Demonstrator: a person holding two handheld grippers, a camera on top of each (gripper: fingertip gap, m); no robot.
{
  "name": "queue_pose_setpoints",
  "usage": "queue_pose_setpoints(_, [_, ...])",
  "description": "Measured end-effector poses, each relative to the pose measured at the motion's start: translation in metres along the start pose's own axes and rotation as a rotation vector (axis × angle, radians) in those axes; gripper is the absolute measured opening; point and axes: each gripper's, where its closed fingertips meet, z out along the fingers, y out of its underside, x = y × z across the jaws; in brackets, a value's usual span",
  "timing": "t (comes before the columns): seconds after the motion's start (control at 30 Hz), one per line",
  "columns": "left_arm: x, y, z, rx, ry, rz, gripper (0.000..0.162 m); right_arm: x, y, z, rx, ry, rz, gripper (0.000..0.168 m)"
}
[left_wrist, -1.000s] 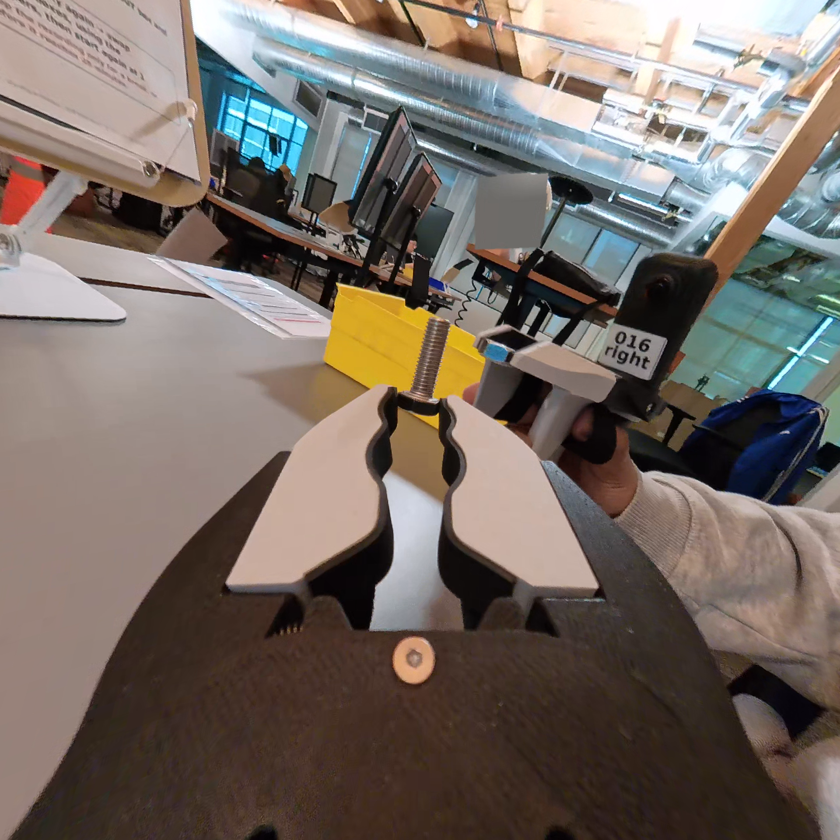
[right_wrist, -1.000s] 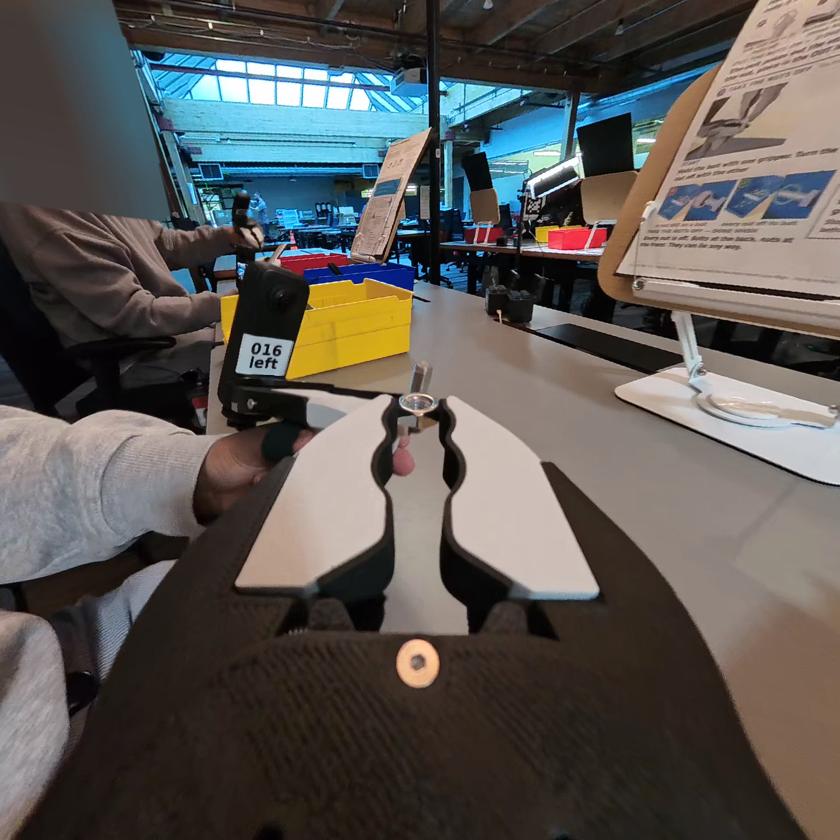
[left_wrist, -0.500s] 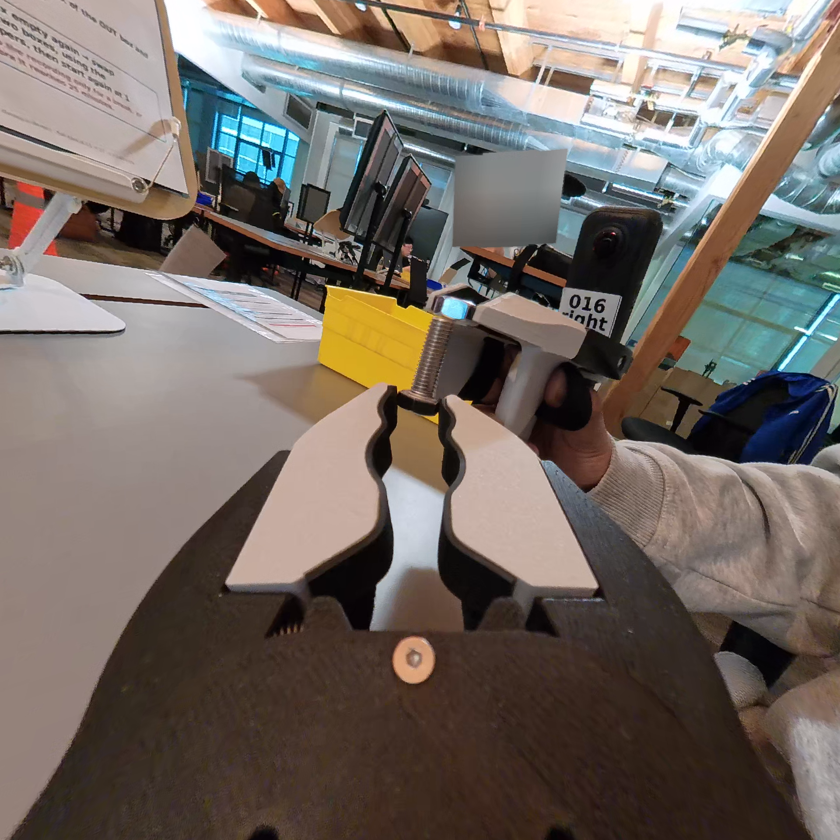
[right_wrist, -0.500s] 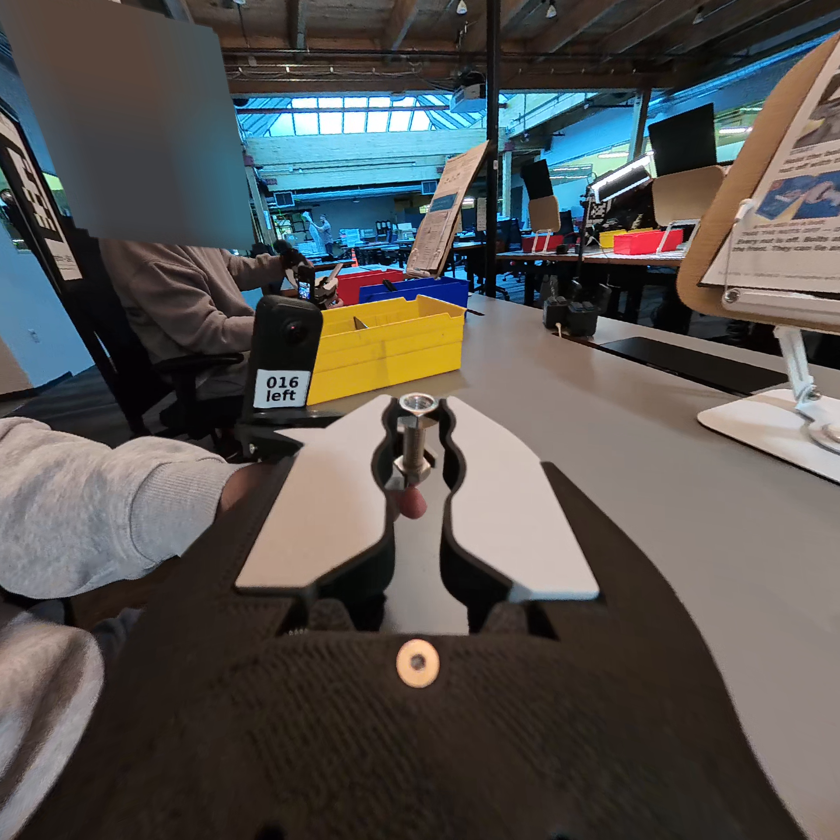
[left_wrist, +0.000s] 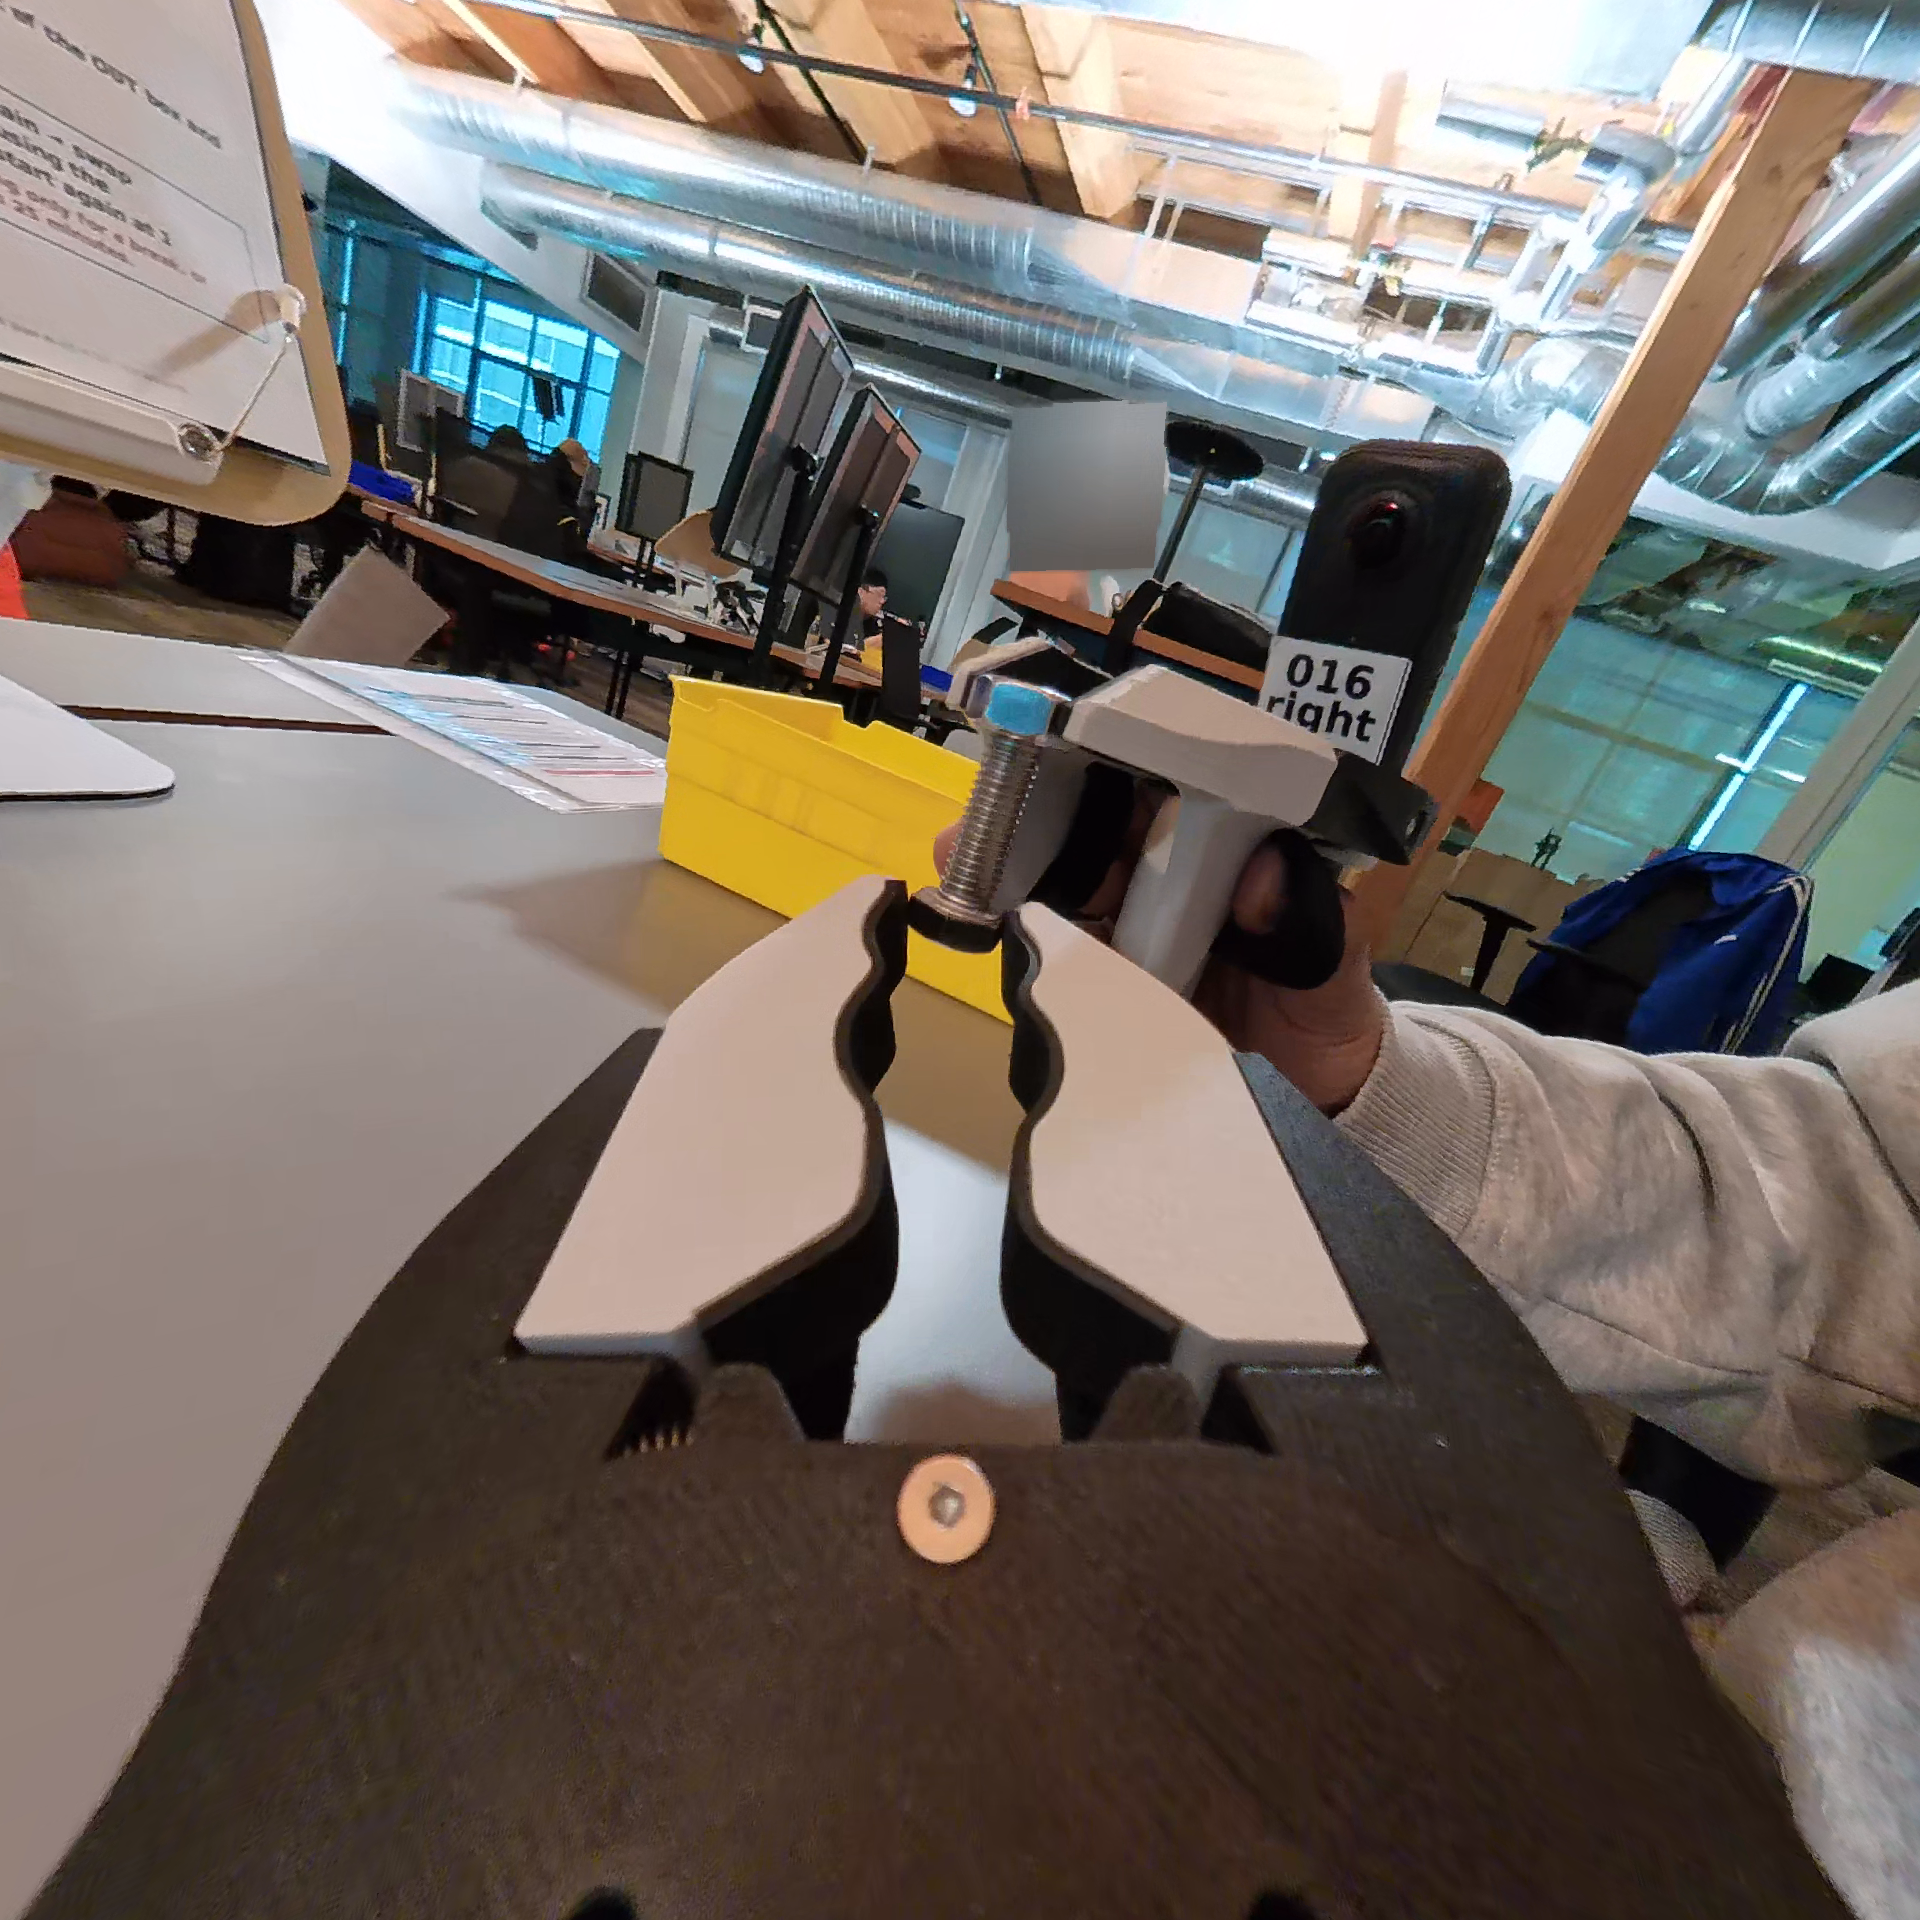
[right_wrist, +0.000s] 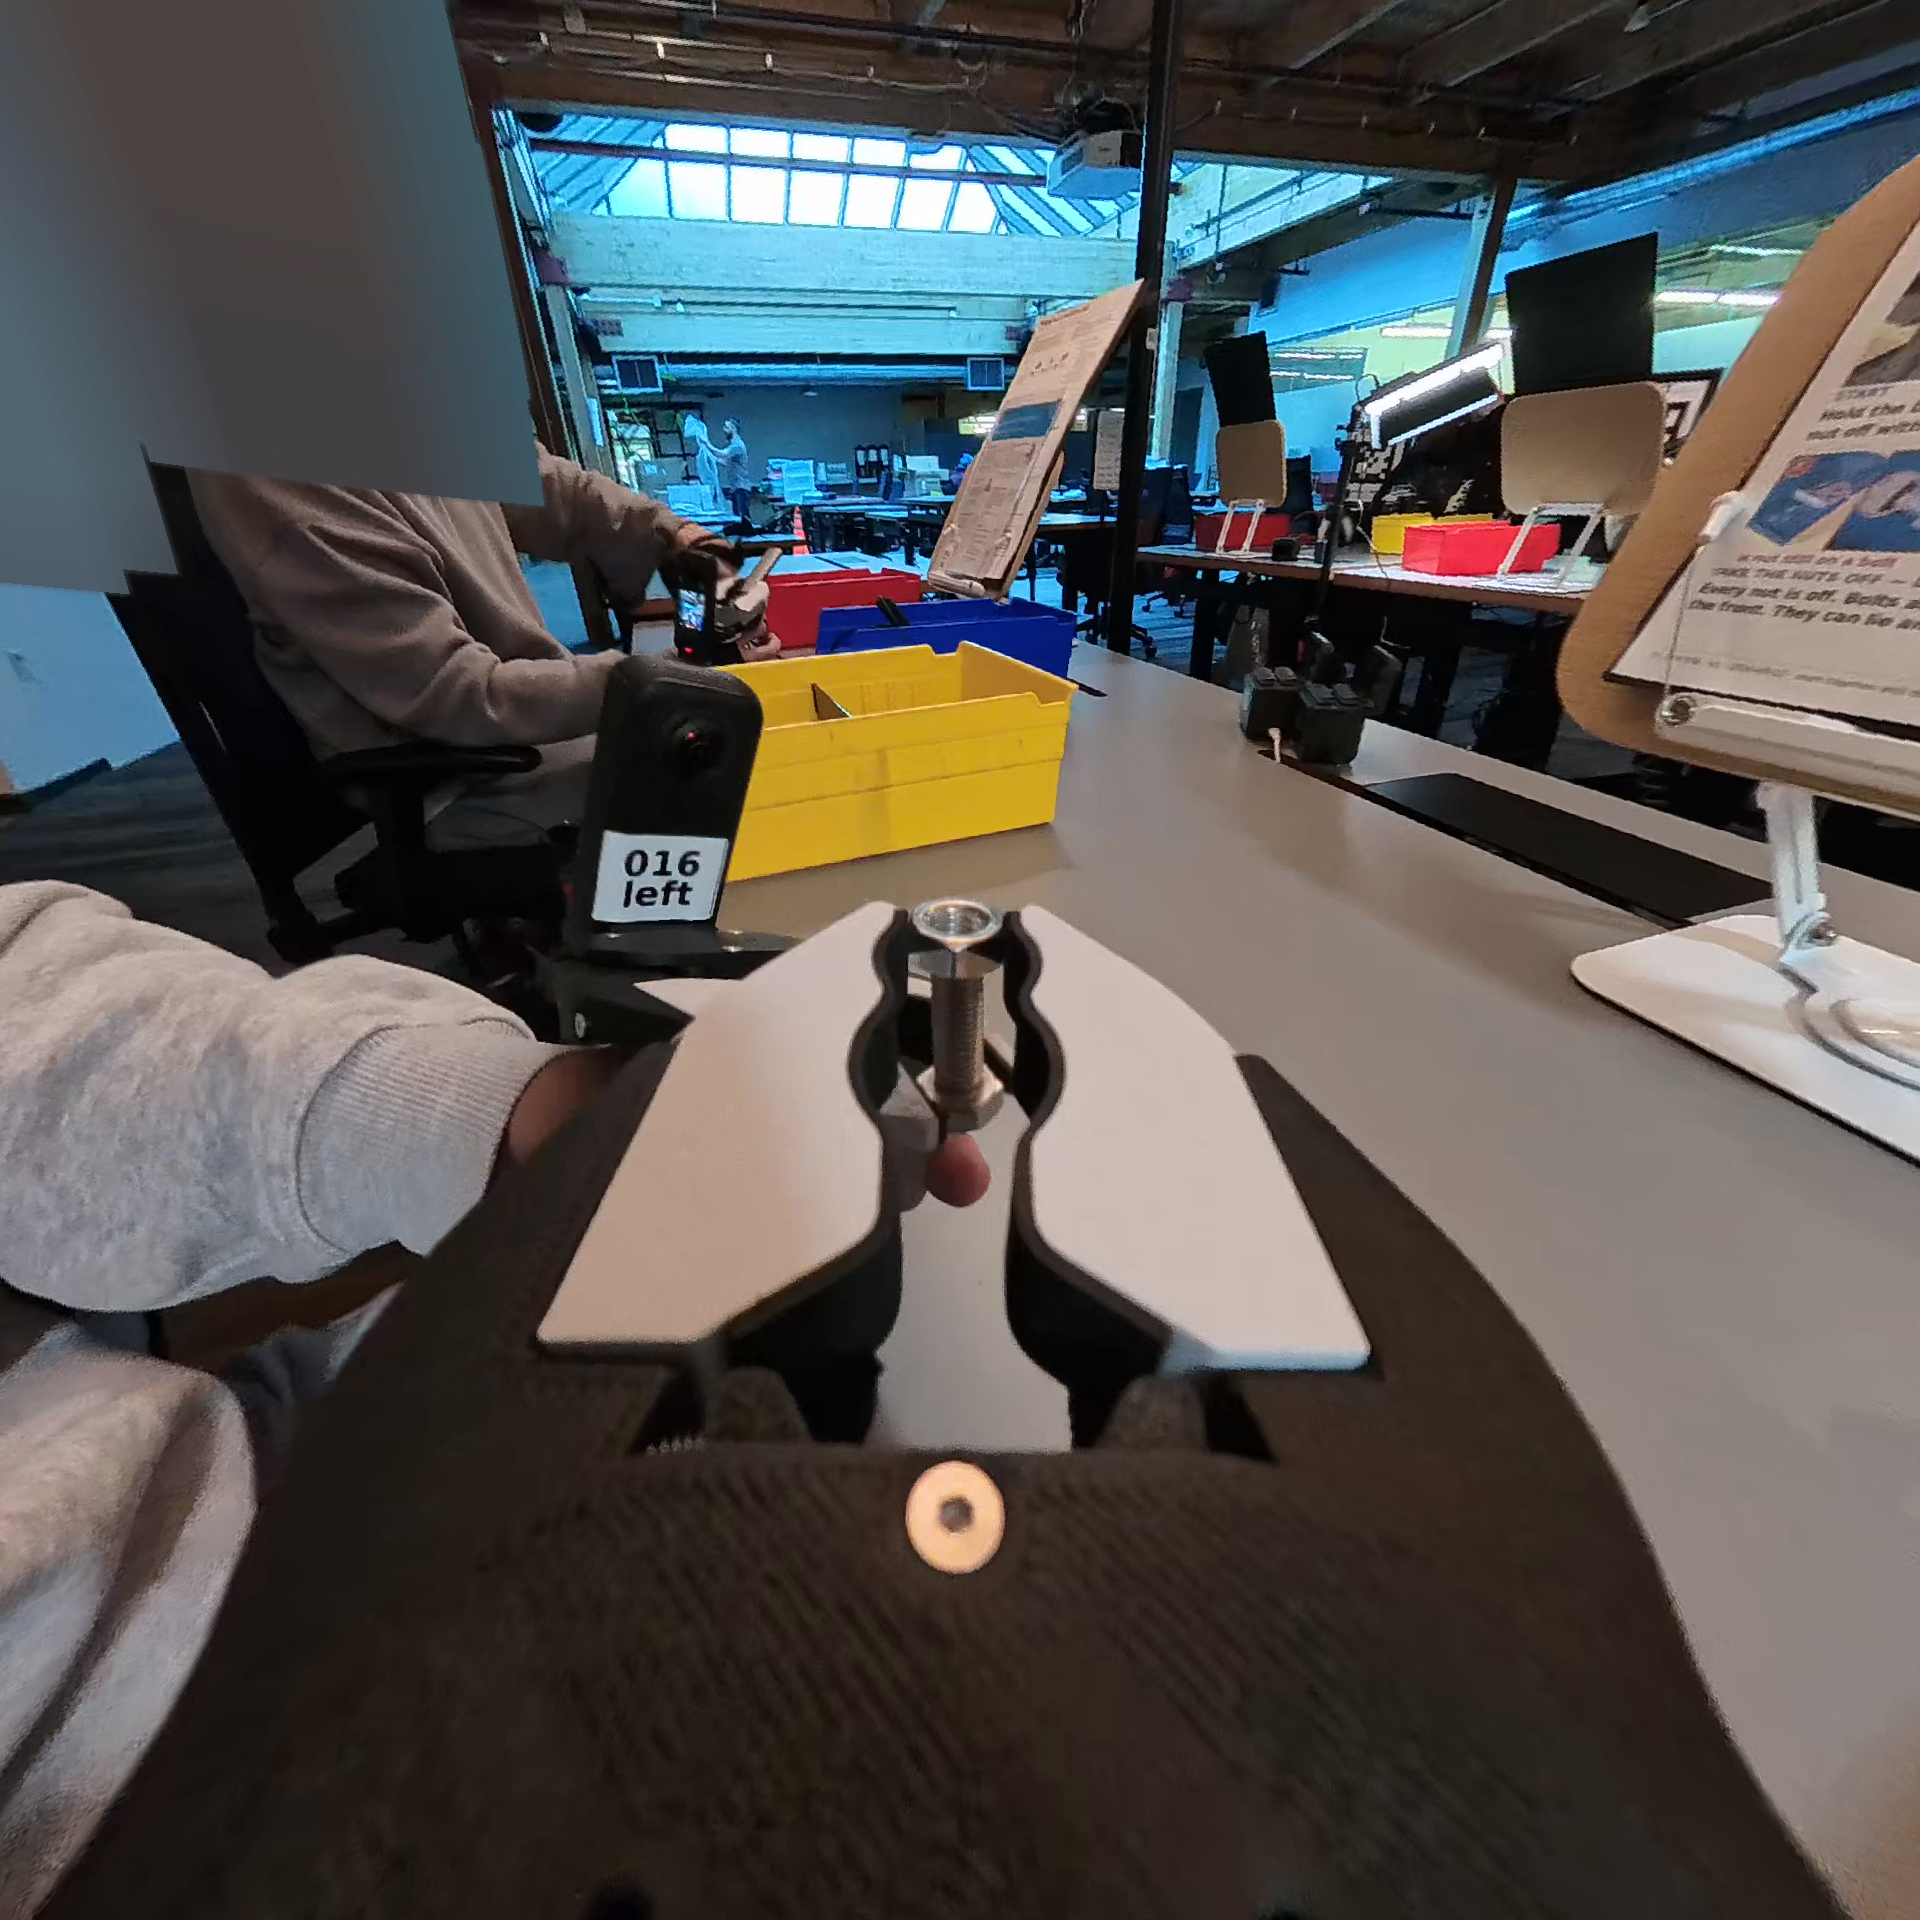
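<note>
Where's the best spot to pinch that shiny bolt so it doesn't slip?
Probably the hex head of the bolt: its flat sides suit the jaws better than the round threads. Come from the side, across the shaft, as the right gripper does. The left gripper has the nut.

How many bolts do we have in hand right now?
1: the bolt spans both grippers, head in the right gripper, nut end in the left gripper. Others may lie hidden inside the yellow bin.
</note>
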Motion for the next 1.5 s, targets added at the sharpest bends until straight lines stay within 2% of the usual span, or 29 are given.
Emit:
queue_pose_setpoints(0.43, [0.009,0.000,0.013,0.039,0.069,-0.061,0.018,0.005,-0.003,-0.014,-0.015,0.084,-0.009,0.018])
queue_pose_setpoints(0.63, [0.009,0.001,0.015,0.035,0.063,-0.043,0.018,0.006,-0.003,-0.016,-0.020,0.100,-0.019,0.018])
queue_pose_setpoints(0.7, [0.009,0.000,0.015,0.033,0.062,-0.041,0.018,0.006,-0.003,-0.016,-0.022,0.099,-0.023,0.024])
queue_pose_setpoints(0.83, [0.009,0.002,0.015,0.025,0.061,-0.028,0.018,0.006,-0.001,-0.015,-0.024,0.098,-0.024,0.022])
queue_pose_setpoints(1.0, [0.008,-0.001,0.014,0.040,0.059,-0.041,0.018,0.008,-0.007,-0.019,0.026,0.097,-0.017,0.034])
queue_pose_setpoints(1.17, [0.007,-0.002,0.013,0.041,0.058,-0.036,0.018,0.012,-0.008,-0.024,0.095,0.052,0.093,0.042])
queue_pose_setpoints(1.4, [0.004,-0.002,0.013,0.041,0.050,-0.044,0.018,0.001,-0.007,-0.019,0.088,0.021,0.050,0.041])
queue_pose_setpoints(1.5, [0.000,-0.005,0.011,0.050,0.037,-0.045,0.018,0.000,-0.006,-0.020,0.089,0.012,0.045,0.031])
